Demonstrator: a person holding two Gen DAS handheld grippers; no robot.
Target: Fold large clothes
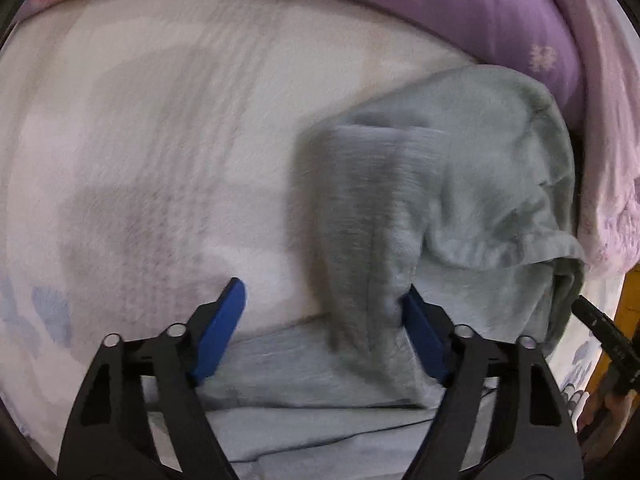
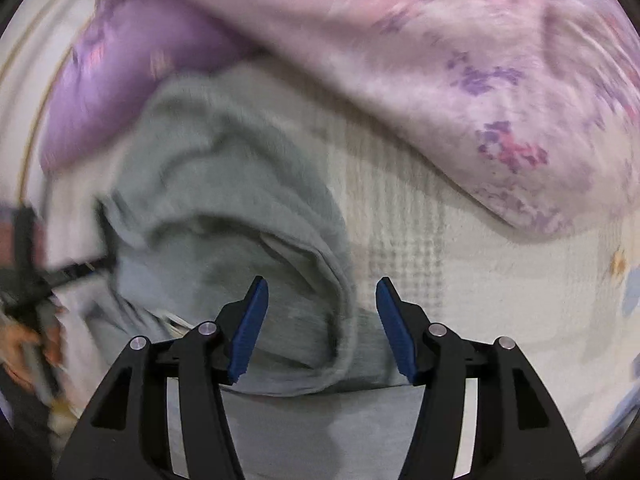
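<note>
In the left wrist view the left gripper (image 1: 324,300) is seen spread open over the grey-green garment (image 1: 460,184) heaped on the white sheet (image 1: 160,140), while in the right wrist view the right gripper (image 2: 322,300) is likewise parted, nothing clamped, above the garment's edge, beside a floral quilt (image 2: 460,80).

No writing can be read anywhere — motion blur may hide small print.

Motion blur is smearing the grey-green garment (image 1: 460,200) and the floral quilt (image 2: 460,80). The right gripper (image 1: 608,336) is running off the frame's edge, its jaws hidden.
</note>
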